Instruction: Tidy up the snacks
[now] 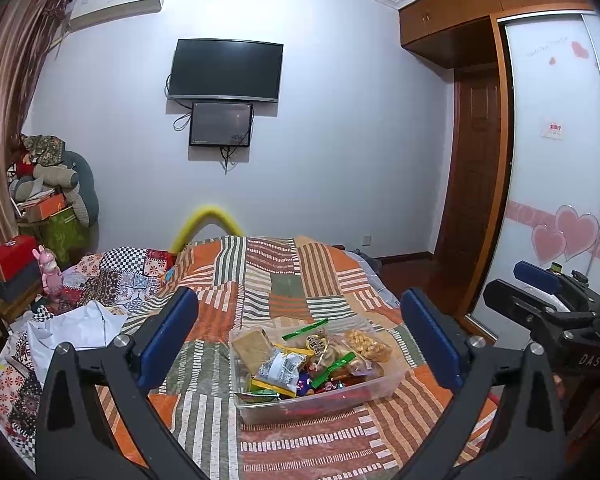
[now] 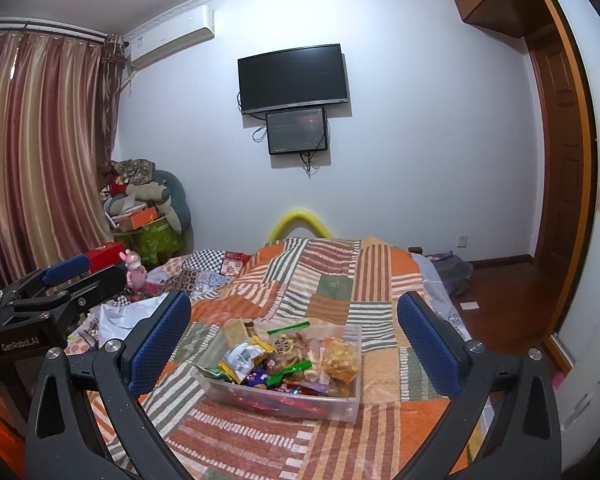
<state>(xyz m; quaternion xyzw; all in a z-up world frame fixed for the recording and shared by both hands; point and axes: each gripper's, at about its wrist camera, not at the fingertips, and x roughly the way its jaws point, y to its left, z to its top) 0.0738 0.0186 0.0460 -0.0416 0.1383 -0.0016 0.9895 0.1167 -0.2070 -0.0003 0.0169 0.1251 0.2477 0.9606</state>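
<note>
Grippers left (image 1: 300,344) and right (image 2: 294,344) level above bed (image 1: 260,280), jaws spread, empty, facing snack bin (image 1: 380,390).

**Snack bin sits between my right gripper's fingers**

My right gripper (image 2: 294,344) hangs above the patchwork bedspread (image 2: 340,276), jaws spread wide and holding nothing. The clear plastic bin (image 2: 284,394) rests on the bedspread, heaped with wrapped snacks (image 2: 292,354). Left of the bin I see my left gripper (image 2: 66,276). Beyond the bin, a television (image 2: 294,78) hangs on the wall.
</note>
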